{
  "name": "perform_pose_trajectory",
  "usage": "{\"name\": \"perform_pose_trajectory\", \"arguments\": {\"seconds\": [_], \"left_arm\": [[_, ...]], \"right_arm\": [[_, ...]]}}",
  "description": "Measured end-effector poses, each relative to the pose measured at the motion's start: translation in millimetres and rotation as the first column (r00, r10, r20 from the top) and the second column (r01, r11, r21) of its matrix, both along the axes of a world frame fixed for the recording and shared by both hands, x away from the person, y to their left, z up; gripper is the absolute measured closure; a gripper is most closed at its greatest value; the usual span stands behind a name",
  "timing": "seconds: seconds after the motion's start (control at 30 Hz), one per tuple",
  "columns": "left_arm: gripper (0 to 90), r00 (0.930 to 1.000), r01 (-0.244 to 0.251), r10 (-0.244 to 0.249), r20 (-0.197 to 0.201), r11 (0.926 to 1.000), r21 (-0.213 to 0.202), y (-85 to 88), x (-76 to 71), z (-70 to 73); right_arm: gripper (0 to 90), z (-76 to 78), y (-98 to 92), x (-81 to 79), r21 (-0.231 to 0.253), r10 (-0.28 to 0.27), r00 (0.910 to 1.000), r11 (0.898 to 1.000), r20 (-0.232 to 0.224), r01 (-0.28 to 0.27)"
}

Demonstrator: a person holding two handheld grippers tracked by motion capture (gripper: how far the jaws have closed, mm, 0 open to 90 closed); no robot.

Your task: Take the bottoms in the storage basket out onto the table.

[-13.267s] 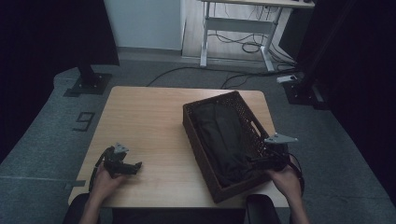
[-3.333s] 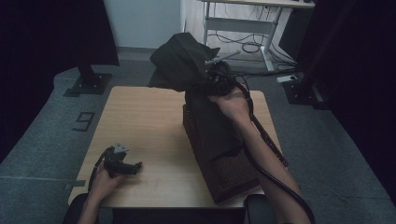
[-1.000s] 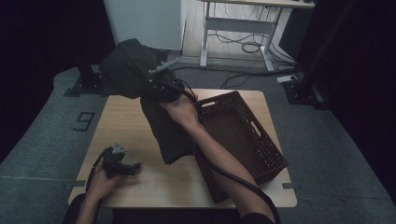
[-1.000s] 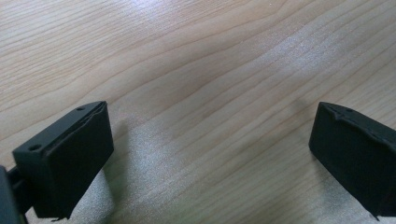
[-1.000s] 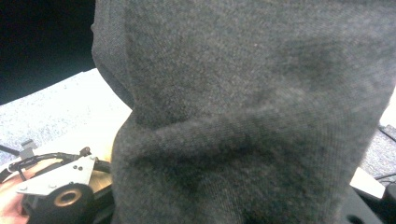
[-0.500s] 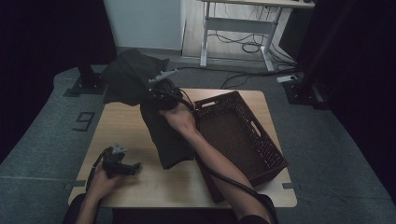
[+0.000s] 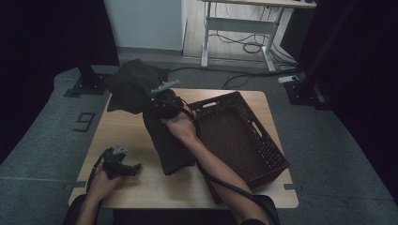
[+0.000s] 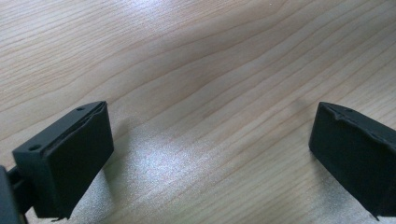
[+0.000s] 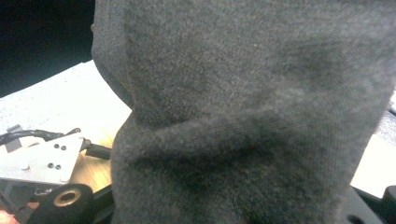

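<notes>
Overhead, right tool (image 7: 165, 101) grips garment (image 7: 162, 136); basket (image 7: 244, 140) beside.

High view: fixed overhead, on the person's side, looking forward and down over the whole desk (image 7: 136, 187) plus the floor beyond; the wicker basket (image 7: 263, 154) makes a good landmark. Left gripper view: low, close, grazing bare desk wood (image 8: 210, 70) left of the basket. Right gripper view: pressed up against the dark cloth (image 9: 252, 116) left of the basket, with the left gripper (image 9: 42, 161) behind. High view shares the cloth (image 7: 141, 86) and left gripper (image 7: 133, 168).
</notes>
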State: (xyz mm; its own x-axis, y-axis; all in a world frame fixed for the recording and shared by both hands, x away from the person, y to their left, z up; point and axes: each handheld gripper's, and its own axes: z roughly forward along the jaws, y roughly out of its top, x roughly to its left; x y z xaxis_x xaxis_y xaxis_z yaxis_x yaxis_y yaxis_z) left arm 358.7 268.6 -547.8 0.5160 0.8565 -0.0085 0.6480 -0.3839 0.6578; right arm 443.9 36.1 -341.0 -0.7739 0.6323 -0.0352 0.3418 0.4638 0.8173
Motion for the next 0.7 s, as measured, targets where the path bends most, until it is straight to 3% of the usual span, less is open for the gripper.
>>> {"name": "perform_pose_trajectory", "arguments": {"seconds": [0.7], "left_arm": [[0.0,1.0000,0.001,-0.001,-0.001,1.0000,-0.001,0.1,0.0,0.0]], "right_arm": [[62.3,-45.6,-0.3,3.5,-0.017,-0.018,0.9988,1.000,-0.046,0.017]]}}
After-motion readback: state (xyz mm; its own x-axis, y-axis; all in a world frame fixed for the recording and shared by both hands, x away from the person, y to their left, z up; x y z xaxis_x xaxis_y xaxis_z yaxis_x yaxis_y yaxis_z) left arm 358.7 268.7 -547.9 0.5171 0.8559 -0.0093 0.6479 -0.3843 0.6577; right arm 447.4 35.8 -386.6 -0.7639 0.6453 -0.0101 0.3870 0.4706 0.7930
